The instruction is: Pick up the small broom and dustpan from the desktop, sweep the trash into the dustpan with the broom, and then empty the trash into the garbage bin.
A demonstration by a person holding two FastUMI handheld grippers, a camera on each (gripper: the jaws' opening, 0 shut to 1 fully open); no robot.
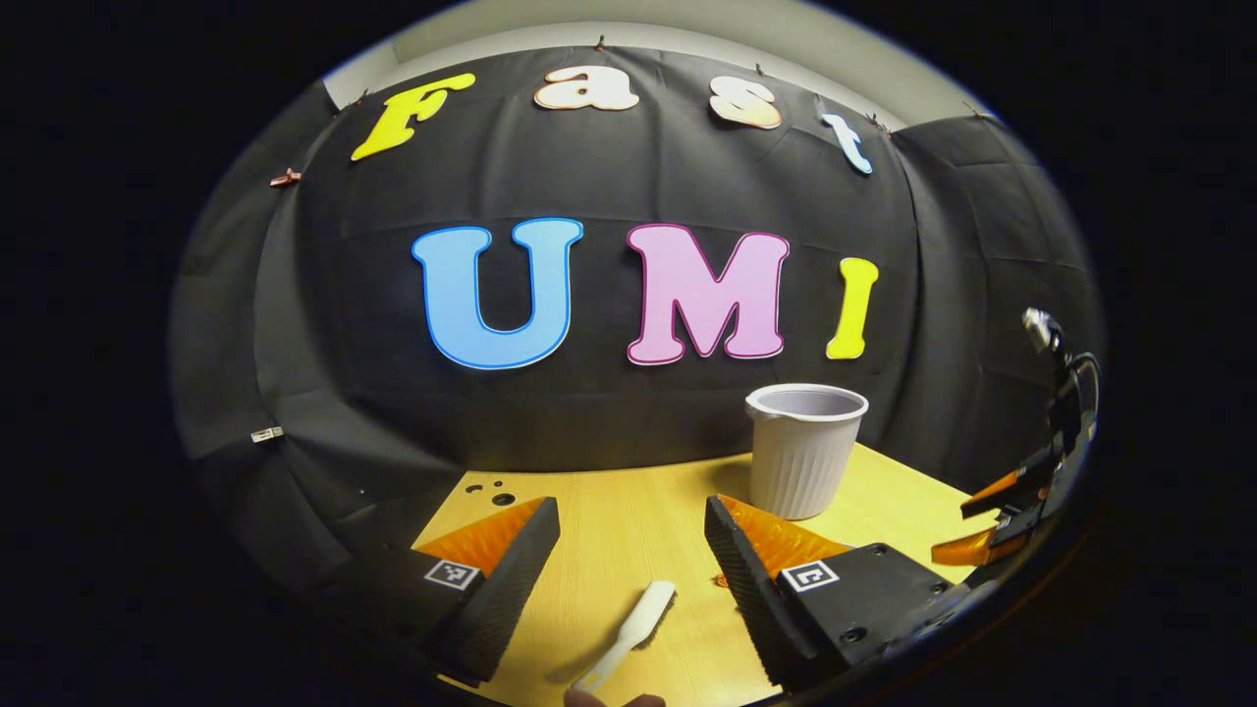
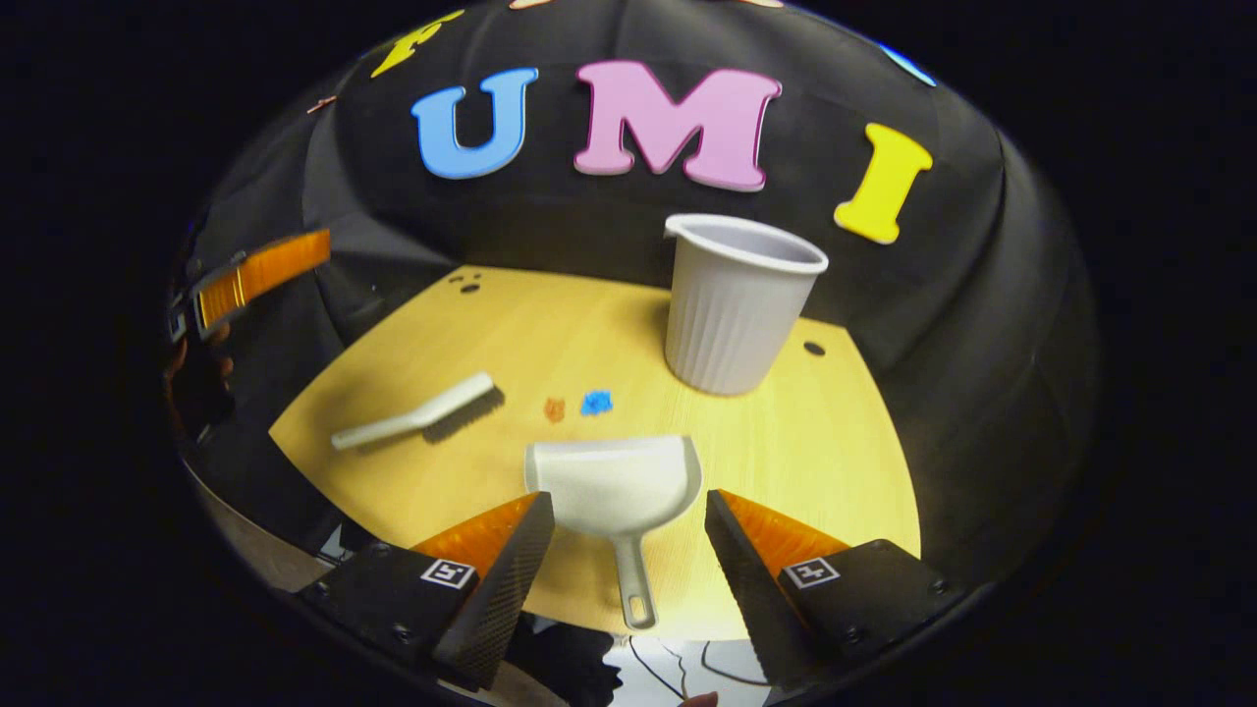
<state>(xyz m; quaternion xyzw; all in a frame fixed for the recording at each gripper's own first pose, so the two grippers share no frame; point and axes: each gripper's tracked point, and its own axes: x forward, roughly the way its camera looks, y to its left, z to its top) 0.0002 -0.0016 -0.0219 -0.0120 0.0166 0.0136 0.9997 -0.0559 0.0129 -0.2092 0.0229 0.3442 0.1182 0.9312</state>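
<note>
Left gripper was wide open and empty above the broom, right gripper was wide open and empty over the dustpan handle, two scraps lay between broom and bin on the desk.

A white broom, white dustpan and ribbed grey bin sit on pale yellow wood-grain desktop, beside orange and blue scraps.
</note>
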